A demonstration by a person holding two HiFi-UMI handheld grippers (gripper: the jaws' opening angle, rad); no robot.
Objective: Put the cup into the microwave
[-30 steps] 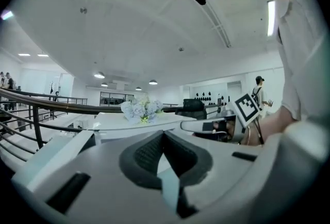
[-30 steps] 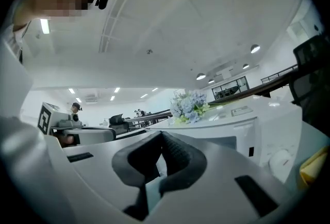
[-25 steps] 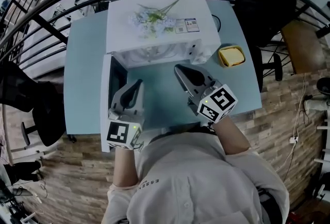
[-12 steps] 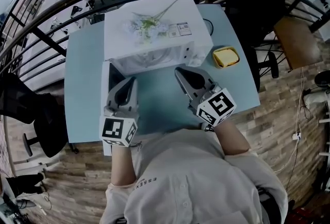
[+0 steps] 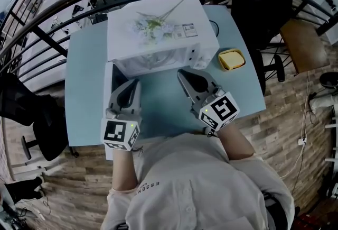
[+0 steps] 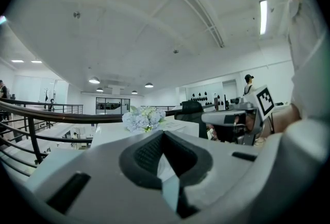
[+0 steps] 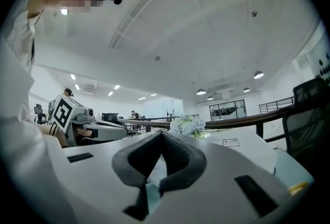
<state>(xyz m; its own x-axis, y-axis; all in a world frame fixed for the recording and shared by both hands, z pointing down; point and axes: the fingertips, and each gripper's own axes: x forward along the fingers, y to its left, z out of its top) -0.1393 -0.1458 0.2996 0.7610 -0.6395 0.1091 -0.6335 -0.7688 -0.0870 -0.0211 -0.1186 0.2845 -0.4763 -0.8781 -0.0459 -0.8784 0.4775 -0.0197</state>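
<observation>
Microwave (image 5: 158, 33) sits at the back of the table (image 5: 84, 91). Its door (image 5: 108, 102) is swung open at its front left. Flowers (image 5: 150, 24) lie on top of it. A dish (image 5: 232, 58) is on the table just right of it. Left gripper (image 5: 135, 83) is in front of it beside the door, right gripper (image 5: 181, 72) in front of its right half. A chair (image 5: 259, 1) stands behind it to the right, off the table.

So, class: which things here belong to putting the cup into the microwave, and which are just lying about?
Job: white microwave, door open; small yellow squarish container, probably the cup; left gripper and right gripper, both shut.
Lying about: pale blue flower spray atop the microwave; black chair beside the light blue table.
</observation>
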